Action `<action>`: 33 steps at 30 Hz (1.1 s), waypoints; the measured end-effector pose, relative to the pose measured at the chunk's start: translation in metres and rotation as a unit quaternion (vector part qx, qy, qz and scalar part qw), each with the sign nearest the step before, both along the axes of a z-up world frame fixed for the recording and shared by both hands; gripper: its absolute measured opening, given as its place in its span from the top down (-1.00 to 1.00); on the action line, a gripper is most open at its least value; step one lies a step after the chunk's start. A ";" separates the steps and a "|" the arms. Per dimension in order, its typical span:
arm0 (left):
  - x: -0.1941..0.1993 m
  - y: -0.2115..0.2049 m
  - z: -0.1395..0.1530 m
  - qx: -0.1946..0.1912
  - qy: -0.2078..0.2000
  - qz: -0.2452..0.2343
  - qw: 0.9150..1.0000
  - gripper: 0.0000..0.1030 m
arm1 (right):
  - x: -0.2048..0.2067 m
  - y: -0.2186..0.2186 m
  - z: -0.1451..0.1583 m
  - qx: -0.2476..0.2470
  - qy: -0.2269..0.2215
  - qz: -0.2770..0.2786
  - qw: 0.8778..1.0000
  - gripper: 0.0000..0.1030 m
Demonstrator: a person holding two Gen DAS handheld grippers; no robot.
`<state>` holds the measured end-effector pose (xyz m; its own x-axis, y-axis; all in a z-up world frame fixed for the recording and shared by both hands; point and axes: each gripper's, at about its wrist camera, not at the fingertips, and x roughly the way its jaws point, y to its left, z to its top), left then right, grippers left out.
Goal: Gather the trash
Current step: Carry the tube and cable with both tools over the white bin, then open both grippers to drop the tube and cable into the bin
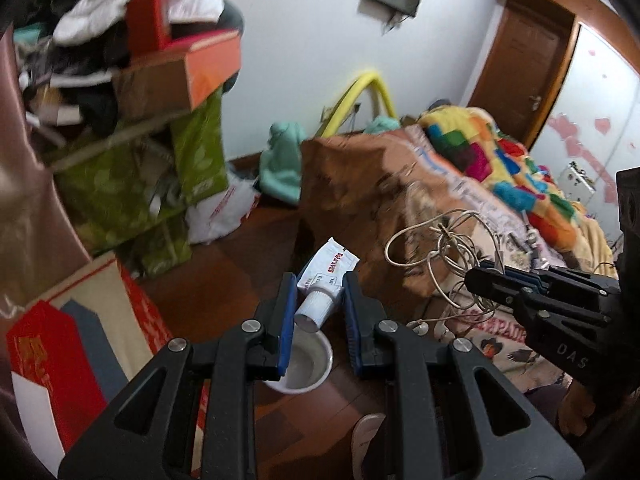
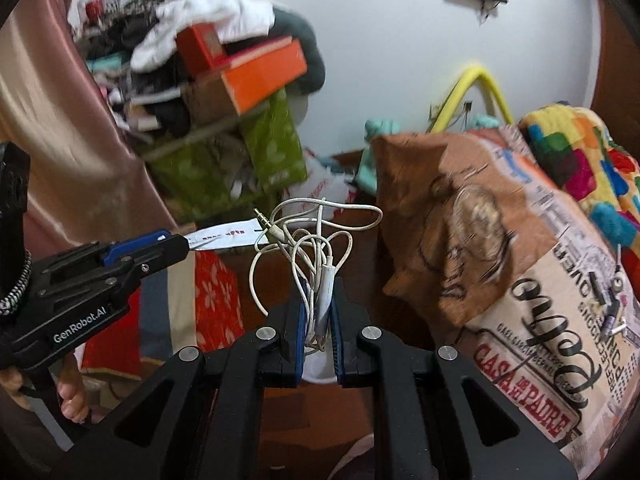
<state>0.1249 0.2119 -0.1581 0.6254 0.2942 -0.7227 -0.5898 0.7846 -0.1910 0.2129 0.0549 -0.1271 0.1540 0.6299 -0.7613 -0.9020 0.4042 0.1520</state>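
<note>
Your left gripper (image 1: 318,300) clamps a tube (image 1: 324,284) above the cup (image 1: 310,364); right gripper (image 2: 318,312), at three o'clock, pinches tangled earphones (image 2: 312,240), whose loops could snag.

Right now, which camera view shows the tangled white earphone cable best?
The right wrist view: the earphone cable sits centred, clamped in the right gripper, with its jack plug and loops sharp. The left wrist view shows the same cable only off to the side, dangling from that gripper.

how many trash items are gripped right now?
2. A tube sits in the left gripper, above a white cup. Tangled earphones sit in the right gripper. More trash may be hidden.
</note>
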 end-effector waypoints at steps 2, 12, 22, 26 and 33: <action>0.001 0.008 -0.014 -0.008 0.015 0.008 1.000 0.57 | 0.002 0.011 -0.015 -0.020 0.010 0.007 1.000 0.80; 0.000 0.044 -0.075 -0.047 0.075 0.058 0.994 0.57 | 0.017 0.063 -0.095 -0.119 0.074 0.030 0.990 0.80; 0.007 0.060 -0.105 -0.070 0.104 0.066 0.990 0.57 | 0.032 0.090 -0.138 -0.155 0.145 0.033 0.977 0.41; 0.017 0.060 -0.110 -0.075 0.110 0.057 0.990 0.57 | 0.042 0.089 -0.139 -0.150 0.161 0.024 0.975 0.40; 0.046 0.055 -0.127 -0.099 0.120 0.027 0.987 0.57 | 0.046 0.078 -0.127 -0.146 0.120 0.020 0.982 0.40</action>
